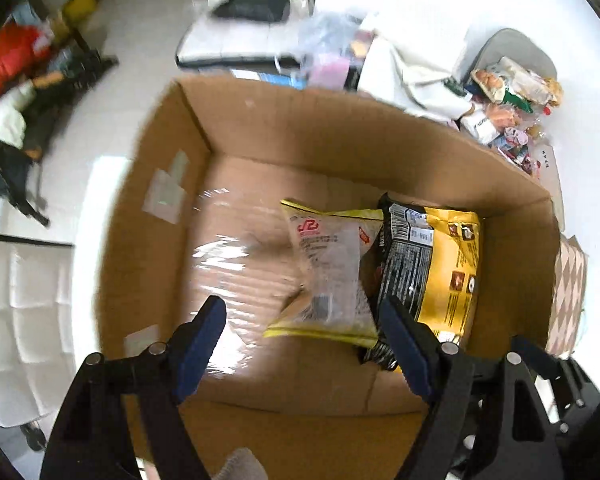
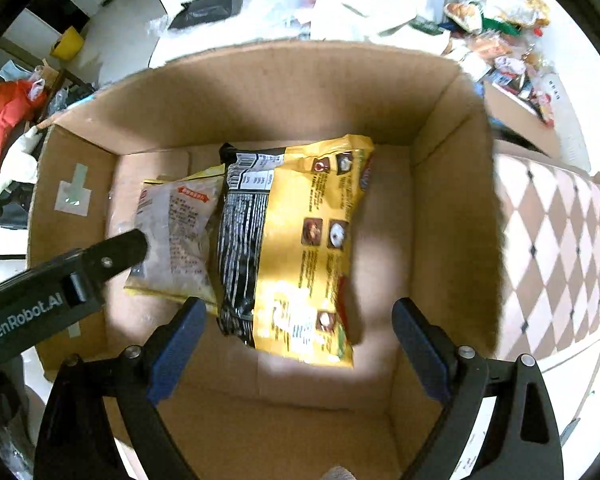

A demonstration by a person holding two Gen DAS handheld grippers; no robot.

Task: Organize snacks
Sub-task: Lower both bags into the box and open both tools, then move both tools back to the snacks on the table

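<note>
An open cardboard box (image 1: 148, 208) (image 2: 440, 220) holds two snack packs on its floor. A clear pack with yellow edges (image 1: 328, 268) (image 2: 176, 232) lies left of a larger yellow and black bag (image 1: 432, 268) (image 2: 296, 240), which overlaps it. My left gripper (image 1: 300, 332) is open and empty, hovering over the box above the clear pack; it also shows in the right wrist view (image 2: 112, 256). My right gripper (image 2: 296, 332) is open and empty above the near end of the yellow and black bag.
A heap of more snack packs (image 1: 508, 104) (image 2: 500, 28) lies on the white surface beyond the box's far right corner. A checkered pad (image 2: 556, 248) lies right of the box. White cloth (image 1: 412, 68), a plastic bag and a dark tray sit behind the box.
</note>
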